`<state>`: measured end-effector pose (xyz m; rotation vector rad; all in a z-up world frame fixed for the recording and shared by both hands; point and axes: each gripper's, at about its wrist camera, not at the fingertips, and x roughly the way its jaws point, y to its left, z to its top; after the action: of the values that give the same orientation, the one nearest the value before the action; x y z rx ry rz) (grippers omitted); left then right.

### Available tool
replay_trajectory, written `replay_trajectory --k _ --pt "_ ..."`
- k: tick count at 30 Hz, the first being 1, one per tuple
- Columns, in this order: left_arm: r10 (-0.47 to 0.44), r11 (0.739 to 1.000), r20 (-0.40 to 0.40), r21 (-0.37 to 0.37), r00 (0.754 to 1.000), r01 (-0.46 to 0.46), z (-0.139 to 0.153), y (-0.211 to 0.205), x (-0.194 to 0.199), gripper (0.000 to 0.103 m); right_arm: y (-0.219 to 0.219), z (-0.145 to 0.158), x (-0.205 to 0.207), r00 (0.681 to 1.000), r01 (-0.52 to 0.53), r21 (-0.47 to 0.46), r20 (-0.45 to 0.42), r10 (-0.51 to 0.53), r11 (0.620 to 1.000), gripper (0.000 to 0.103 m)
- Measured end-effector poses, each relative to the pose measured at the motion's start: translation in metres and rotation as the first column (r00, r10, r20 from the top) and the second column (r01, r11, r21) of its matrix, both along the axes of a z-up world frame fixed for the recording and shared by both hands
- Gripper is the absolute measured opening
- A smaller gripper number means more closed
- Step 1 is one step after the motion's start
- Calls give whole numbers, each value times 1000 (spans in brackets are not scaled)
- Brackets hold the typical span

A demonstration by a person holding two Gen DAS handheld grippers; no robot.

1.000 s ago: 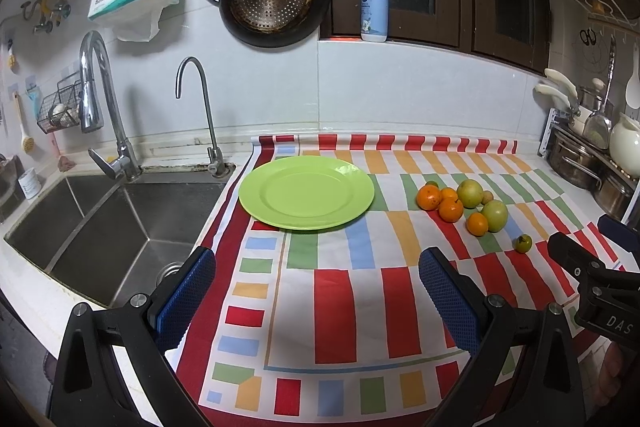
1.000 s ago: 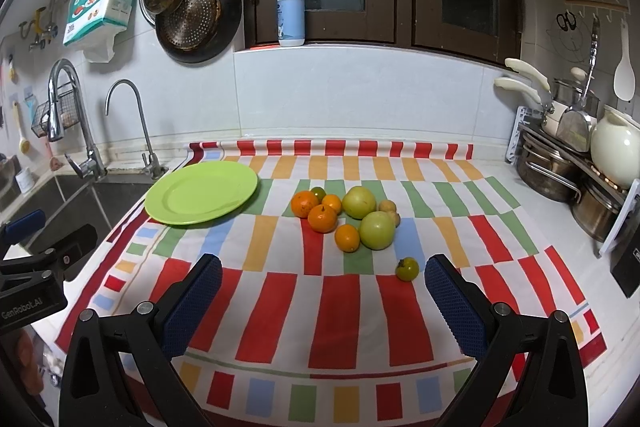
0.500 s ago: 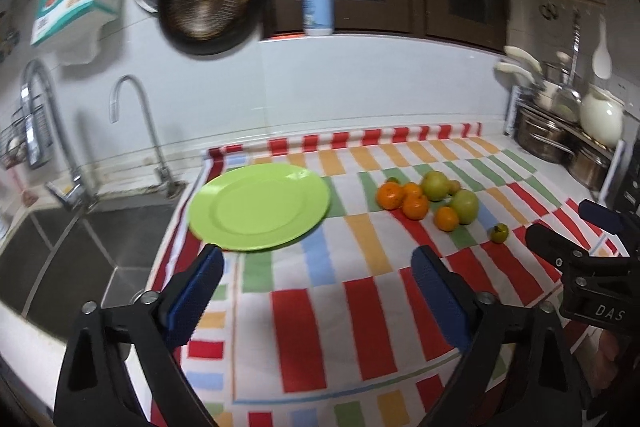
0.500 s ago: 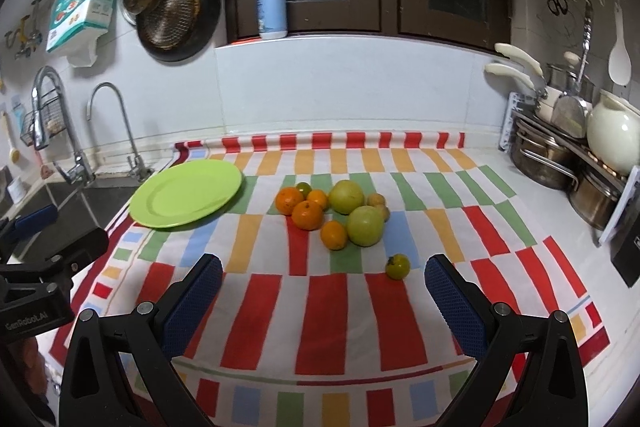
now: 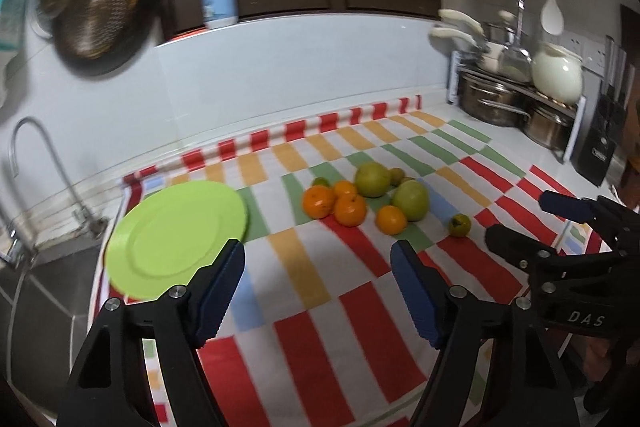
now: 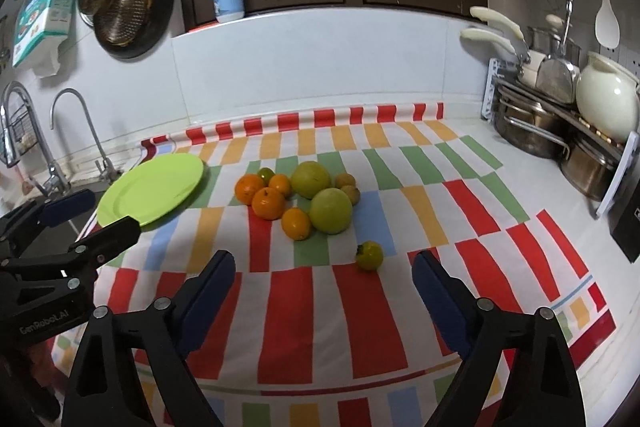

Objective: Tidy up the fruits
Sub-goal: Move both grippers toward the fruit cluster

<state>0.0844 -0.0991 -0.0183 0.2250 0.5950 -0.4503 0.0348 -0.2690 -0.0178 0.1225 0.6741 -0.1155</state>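
A glossy plastic plate [image 6: 150, 189] lies on smooth striped cloth [image 6: 360, 291]; the pots [image 6: 532, 131] (right edge) are shiny metal.

White counter [image 6: 552, 195] carries a striped cloth [image 6: 360, 303], pots [image 6: 532, 131], sink [image 5: 44, 303].

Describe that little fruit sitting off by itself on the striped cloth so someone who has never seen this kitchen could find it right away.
Start at the striped cloth on the counter and find the fruit pile right of the green plate. The small yellow-green fruit lies apart from it, toward the cloth's near edge. Unlike the oranges and big green fruits, it touches nothing and carries a dark stem cap.
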Motion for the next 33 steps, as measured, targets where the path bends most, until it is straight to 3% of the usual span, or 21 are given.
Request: replay_trajectory --k 5,14,23,33 --pt "-86 996 -7 13 996 86 -8 -20 14 67 -10 -10 13 1000 10 9 -25 -10 1000 85" --pt "-196 978 -100 52 976 201 -36 -51 47 52 -24 -36 42 995 13 34 -103 -10 999 72" --pt "-268 957 -175 61 947 282 -61 -79 77 48 -40 -64 63 981 40 80 -190 -24 996 61" --pt "-338 930 -222 70 915 361 -77 -103 93 44 -49 -74 71 978 52 109 -208 -28 993 50"
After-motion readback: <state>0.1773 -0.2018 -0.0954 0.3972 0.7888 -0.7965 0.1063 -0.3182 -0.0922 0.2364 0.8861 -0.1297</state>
